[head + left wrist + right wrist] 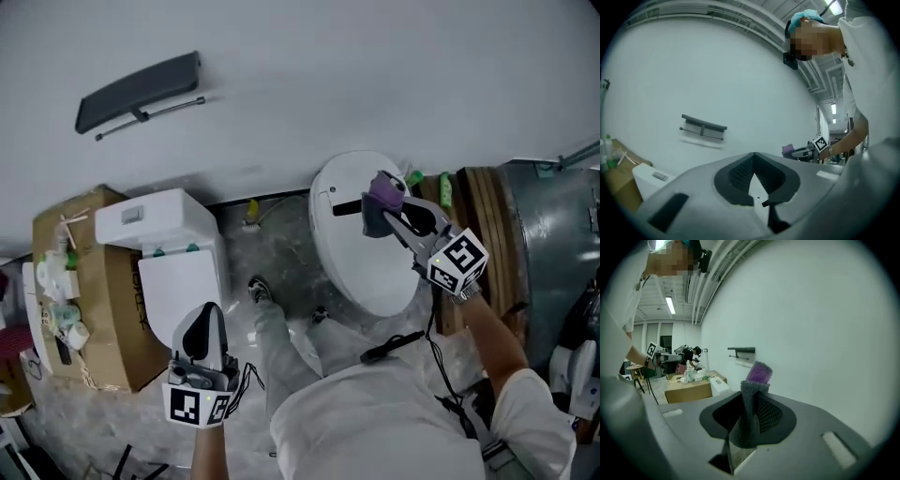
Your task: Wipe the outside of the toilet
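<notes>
Toilet, white oval-lidded ceramic, right of centre, likely hard and slick; right gripper pinches a limp purple-and-grey knit cloth over its lid. Left gripper, lower left, jaws together, empty.

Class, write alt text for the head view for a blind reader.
The right gripper holds a purple and grey cloth over the closed lid of a white toilet. The left gripper, empty, is lower left near a second toilet.

White short-sleeved shirt, pale trousers; grey, black-padded left gripper and right gripper, each carrying 1 black-and-white marker cube.
</notes>
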The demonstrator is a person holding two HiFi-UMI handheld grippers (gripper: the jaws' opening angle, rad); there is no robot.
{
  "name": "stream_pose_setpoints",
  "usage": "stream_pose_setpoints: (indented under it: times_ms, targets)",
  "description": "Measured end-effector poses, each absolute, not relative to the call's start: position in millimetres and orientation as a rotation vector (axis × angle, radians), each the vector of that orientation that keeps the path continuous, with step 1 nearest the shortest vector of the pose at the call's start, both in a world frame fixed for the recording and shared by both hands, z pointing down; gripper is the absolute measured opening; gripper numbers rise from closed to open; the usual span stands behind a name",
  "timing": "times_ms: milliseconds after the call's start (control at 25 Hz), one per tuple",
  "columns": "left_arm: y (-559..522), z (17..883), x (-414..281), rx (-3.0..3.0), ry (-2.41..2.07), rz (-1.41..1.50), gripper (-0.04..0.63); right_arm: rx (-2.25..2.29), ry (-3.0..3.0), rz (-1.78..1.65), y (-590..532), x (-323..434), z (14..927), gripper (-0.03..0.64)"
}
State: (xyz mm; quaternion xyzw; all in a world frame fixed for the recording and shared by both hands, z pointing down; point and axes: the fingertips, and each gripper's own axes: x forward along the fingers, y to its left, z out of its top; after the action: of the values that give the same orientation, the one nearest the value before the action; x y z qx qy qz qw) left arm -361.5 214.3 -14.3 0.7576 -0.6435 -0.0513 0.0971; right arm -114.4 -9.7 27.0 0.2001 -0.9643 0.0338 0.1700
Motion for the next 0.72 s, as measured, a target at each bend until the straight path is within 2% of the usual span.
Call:
stream_pose_setpoints:
  times_ms: [280, 440, 720]
  targets:
    - [299, -93, -300, 2.194, -1.955, -0.047, 0.003, 0.53, -2.902, 0.122, 54, -69, -103, 0.091]
    - [315, -124, -269, 2.233, -2.027, -0.037, 0.003, 0.506, -2.97, 0.172, 89, -66, -140, 0.091]
    - [341, -165, -298, 2.047, -2.232, -0.313, 0.003, 0.532, -3.052, 0.405, 144, -93, -151, 0.091]
